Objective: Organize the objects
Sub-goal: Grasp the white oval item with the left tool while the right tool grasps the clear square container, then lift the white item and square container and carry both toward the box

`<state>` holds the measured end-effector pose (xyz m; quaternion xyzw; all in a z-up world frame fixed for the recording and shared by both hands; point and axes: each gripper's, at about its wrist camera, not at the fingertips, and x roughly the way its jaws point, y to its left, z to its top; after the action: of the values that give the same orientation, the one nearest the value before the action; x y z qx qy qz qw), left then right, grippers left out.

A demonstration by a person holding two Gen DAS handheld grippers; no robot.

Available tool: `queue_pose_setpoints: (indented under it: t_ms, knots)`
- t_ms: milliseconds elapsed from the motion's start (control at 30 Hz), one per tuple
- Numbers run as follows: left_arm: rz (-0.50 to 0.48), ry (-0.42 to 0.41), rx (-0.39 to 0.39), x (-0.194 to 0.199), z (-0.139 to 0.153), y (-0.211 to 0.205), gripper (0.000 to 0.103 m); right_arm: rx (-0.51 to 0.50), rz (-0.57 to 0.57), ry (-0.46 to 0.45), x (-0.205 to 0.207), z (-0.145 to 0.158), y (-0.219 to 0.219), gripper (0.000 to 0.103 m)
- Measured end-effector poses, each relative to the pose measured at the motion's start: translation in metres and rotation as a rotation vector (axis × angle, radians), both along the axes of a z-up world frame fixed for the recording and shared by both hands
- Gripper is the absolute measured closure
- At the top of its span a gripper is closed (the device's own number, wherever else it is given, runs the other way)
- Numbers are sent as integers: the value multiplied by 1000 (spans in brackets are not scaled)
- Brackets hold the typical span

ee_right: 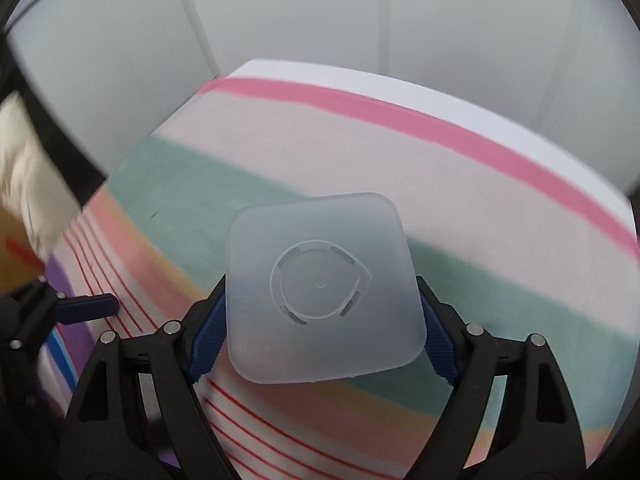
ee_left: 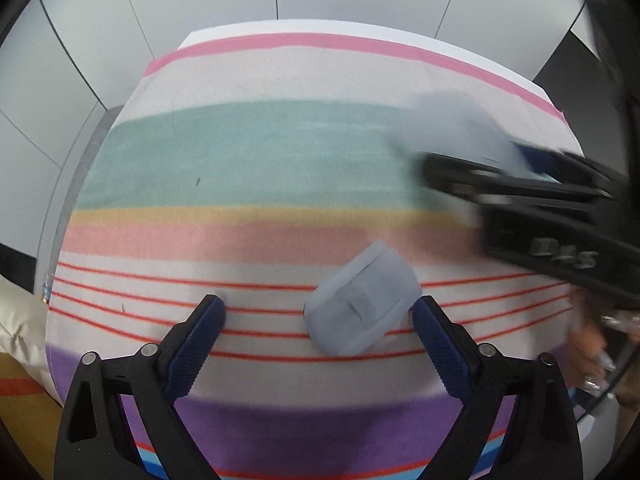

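Note:
A grey-blue rounded lid-like piece lies on the striped cloth, between the fingers of my open left gripper and nearer the right finger. My right gripper is shut on a translucent square plastic container and holds it above the cloth, its bottom facing the camera. In the left wrist view the right gripper shows blurred at the right, with the container pale beyond it. The left gripper's blue fingertip shows at the left edge of the right wrist view.
A striped cloth covers the table, whose white far edge meets a grey panelled wall. A cream cushion lies off the table's left side. A hand with rings shows at the right.

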<state>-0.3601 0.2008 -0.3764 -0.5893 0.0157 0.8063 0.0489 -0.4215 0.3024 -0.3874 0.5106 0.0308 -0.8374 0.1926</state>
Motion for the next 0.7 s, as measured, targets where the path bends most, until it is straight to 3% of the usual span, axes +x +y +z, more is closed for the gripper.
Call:
queue_pose_setpoints:
  t_ms: [167, 200, 233, 467, 700]
  knots:
    - [-44, 31, -32, -7, 3, 12, 31, 19, -186, -27, 25, 7, 66, 18]
    - [-51, 36, -32, -6, 4, 14, 44, 11, -202, -30, 31, 9, 76, 18]
    - [-64, 48, -32, -6, 6, 17, 66, 6, -216, -27, 39, 13, 86, 18]
    - [-80, 40, -82, 2, 12, 39, 67, 57, -236, -27, 60, 29, 94, 18]
    - [-15, 68, -87, 0, 50, 28, 67, 96, -242, 10, 63, 57, 80, 18]
